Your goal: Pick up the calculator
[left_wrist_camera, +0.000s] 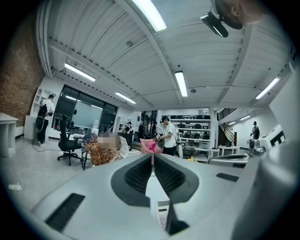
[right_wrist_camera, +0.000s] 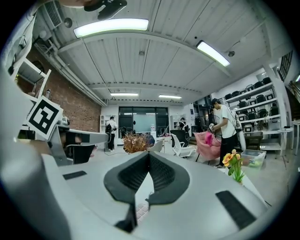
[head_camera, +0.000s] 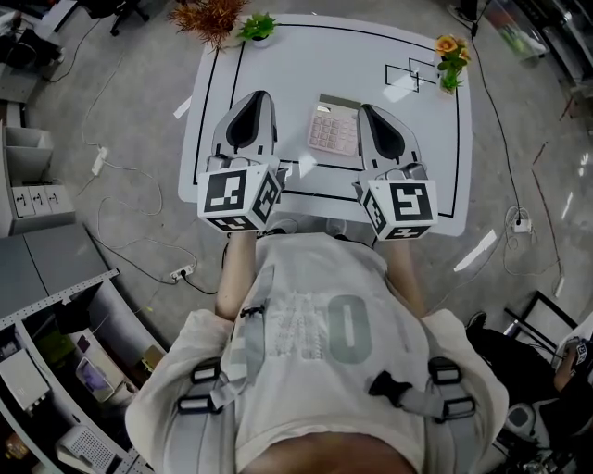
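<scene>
The calculator (head_camera: 334,130), pale with pinkish keys, lies flat on the white table (head_camera: 306,56) between my two grippers. My left gripper (head_camera: 252,98) hovers just left of it, jaws shut and empty. On the calculator's right side my right gripper (head_camera: 370,112) hangs close by, its pads also together with nothing held. Both point level across the table. In the left gripper view the shut gripper (left_wrist_camera: 152,156) leaves a sliver of the calculator (left_wrist_camera: 162,213) showing below the pads. The right gripper view shows that gripper (right_wrist_camera: 149,155) shut, with calculator keys (right_wrist_camera: 142,209) under it.
A dried orange plant (head_camera: 211,17) and a small green plant (head_camera: 258,28) stand at the table's far left edge. Yellow flowers (head_camera: 451,57) sit at the far right corner. Black lines mark the tabletop. Cables and a power strip (head_camera: 182,273) lie on the floor. People stand far behind.
</scene>
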Motion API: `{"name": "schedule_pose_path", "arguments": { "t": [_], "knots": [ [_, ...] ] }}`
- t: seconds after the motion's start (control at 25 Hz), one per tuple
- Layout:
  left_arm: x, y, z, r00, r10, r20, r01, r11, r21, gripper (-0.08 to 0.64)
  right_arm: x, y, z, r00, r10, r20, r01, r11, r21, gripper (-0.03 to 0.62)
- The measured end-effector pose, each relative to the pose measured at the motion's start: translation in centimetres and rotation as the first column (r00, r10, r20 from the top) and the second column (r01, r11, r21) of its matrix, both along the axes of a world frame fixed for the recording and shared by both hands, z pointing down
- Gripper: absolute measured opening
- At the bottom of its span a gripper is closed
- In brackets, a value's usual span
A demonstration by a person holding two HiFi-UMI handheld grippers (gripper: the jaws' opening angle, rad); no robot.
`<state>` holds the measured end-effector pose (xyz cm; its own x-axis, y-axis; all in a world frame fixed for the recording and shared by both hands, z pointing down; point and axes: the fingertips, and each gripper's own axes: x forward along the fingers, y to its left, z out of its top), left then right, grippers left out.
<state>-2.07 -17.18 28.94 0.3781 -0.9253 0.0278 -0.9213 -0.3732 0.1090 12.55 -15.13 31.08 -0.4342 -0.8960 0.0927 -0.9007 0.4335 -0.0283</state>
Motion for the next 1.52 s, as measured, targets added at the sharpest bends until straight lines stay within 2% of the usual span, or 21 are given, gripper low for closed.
{"name": "schedule_pose_path", "arguments": {
  "t": [0.04,0.08,0.16,0.2,0.32,0.8,0.92,1.0,1.08,1.12,1.2,1.32,1.52],
  "knots": [
    [0.3,0.0,-0.1,1.000,0.018,-0.006,-0.018,1.000,0.004,0.025,0.1,0.1,0.0,1.000,0.002,0.000,-0.002,1.000,-0.001,0.005],
    [0.6,-0.1,-0.3,0.999,0.037,-0.015,-0.037,0.999,0.009,0.059,0.2,0.1,0.0,1.000,0.005,0.000,-0.005,1.000,-0.002,0.005],
    [1.0,-0.5,-0.6,0.997,0.062,-0.034,-0.061,0.998,0.025,0.223,0.5,0.1,0.0,1.000,0.011,0.002,-0.011,1.000,-0.004,0.005],
    [1.0,-0.7,-0.6,0.997,0.062,-0.041,-0.061,0.998,0.033,0.283,0.6,0.1,0.1,1.000,0.014,0.003,-0.014,1.000,-0.006,0.005],
    [0.8,-1.2,-0.4,0.997,0.047,-0.054,-0.045,0.999,0.029,0.376,0.9,0.0,0.3,1.000,0.025,0.001,-0.025,1.000,-0.010,0.005],
    [1.2,-2.4,0.9,0.989,0.098,-0.113,-0.102,0.994,-0.031,0.390,1.3,-0.6,1.1,0.999,0.053,0.004,-0.053,0.998,-0.040,0.005],
    [2.1,-3.6,2.2,0.982,0.141,-0.126,-0.152,0.985,-0.082,0.390,1.5,-1.0,1.6,0.998,0.058,0.008,-0.058,0.997,-0.058,0.005],
    [3.4,-5.0,3.6,0.974,0.194,-0.117,-0.208,0.969,-0.133,0.390,1.7,-1.4,2.0,0.998,0.060,0.011,-0.059,0.996,-0.071,0.005],
    [4.9,-6.6,5.4,0.958,0.264,-0.116,-0.282,0.939,-0.198,0.390,1.9,-1.6,2.5,0.998,0.065,0.017,-0.063,0.994,-0.089,0.005],
    [5.6,-7.4,6.6,0.945,0.303,-0.124,-0.324,0.916,-0.237,0.390,2.0,-1.6,2.9,0.997,0.072,0.021,-0.069,0.992,-0.101,0.005],
    [6.9,-8.6,9.2,0.913,0.379,-0.150,-0.408,0.854,-0.323,0.388,2.3,-1.6,3.7,0.996,0.088,0.030,-0.083,0.988,-0.128,0.005],
    [8.7,-9.9,13.2,0.861,0.467,-0.202,-0.505,0.738,-0.448,0.388,2.9,-1.7,4.9,0.993,0.109,0.039,-0.101,0.981,-0.166,0.005],
    [11.3,-10.6,19.2,0.766,0.566,-0.306,-0.617,0.510,-0.600,0.387,4.1,-2.1,6.6,0.988,0.145,0.046,-0.132,0.968,-0.216,0.005]
  ]
}}
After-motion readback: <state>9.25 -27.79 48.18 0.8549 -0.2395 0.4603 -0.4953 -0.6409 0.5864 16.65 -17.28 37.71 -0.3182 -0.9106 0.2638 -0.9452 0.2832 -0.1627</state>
